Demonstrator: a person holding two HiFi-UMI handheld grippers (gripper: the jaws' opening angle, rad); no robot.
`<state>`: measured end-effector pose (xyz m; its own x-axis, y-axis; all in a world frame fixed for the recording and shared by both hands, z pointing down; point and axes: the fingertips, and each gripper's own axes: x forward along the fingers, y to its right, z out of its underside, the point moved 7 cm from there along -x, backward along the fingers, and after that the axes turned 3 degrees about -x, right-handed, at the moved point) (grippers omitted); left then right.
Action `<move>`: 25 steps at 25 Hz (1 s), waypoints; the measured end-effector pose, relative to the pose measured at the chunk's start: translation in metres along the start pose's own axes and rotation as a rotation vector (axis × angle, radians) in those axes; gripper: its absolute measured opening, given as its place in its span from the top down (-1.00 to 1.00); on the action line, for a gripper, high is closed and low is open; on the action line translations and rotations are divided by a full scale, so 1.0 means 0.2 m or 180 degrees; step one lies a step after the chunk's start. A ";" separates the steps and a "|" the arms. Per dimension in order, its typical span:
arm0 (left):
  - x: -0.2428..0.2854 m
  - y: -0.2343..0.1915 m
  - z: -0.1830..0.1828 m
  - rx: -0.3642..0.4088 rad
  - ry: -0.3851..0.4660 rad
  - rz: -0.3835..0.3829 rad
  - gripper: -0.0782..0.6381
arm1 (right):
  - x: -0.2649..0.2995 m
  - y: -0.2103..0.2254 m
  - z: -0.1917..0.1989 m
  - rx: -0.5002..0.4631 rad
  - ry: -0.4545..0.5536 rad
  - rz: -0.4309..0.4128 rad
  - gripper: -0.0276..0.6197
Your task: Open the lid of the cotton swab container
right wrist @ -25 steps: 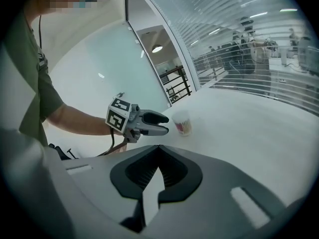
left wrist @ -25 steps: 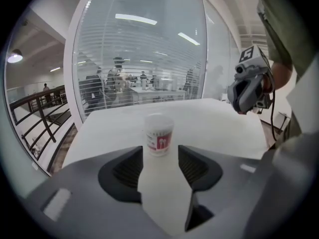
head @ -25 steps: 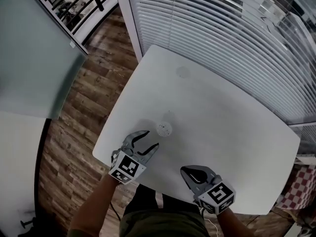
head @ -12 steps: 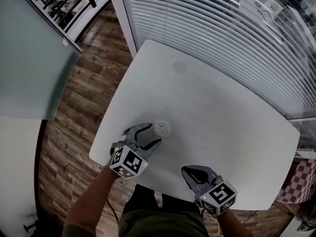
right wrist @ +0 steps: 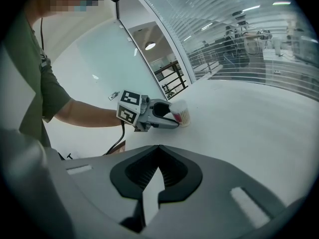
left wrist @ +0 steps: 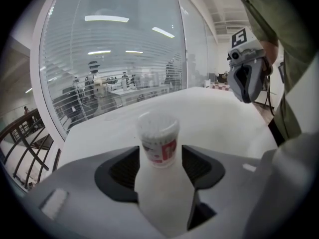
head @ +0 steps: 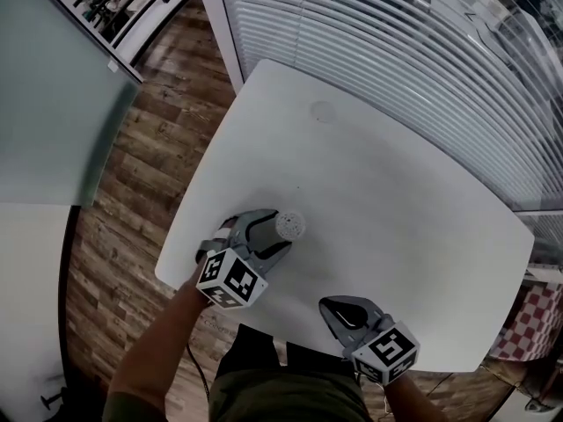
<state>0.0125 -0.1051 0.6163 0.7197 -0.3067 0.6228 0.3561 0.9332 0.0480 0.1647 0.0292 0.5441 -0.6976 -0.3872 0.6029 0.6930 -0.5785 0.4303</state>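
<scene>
A small round cotton swab container (head: pixel 289 225) with a clear lid (left wrist: pixel 158 122) and a red label stands upright near the front left edge of the white table (head: pixel 396 192). My left gripper (head: pixel 276 231) reaches it from the left. Its jaws have just been opening and now stand wide, one on each side of the container (left wrist: pixel 158 138), and I see no pad pressing on it. My right gripper (head: pixel 327 306) hovers shut and empty over the table's front edge, well apart from the container (right wrist: pixel 180 112).
Slatted blinds (head: pixel 396 51) run along the table's far side. Wood floor (head: pixel 149 174) lies beyond the left edge. A faint round mark (head: pixel 323 111) sits at the far left of the table. A red checked thing (head: pixel 528 328) is off the right corner.
My left gripper has moved forward to the container, which now sits between its jaws, and the jaws stand wider. The right gripper has stayed in place.
</scene>
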 end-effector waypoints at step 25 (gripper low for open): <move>0.06 -0.04 -0.04 0.0004 0.0136 0.0084 0.11 | 0.04 0.01 -0.03 0.0037 -0.0014 -0.0014 0.90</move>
<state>0.0219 -0.1179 0.6175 0.7538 -0.2896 0.5899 0.3358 0.9414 0.0331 0.1587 0.0202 0.5461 -0.6999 -0.3814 0.6039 0.6919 -0.5717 0.4409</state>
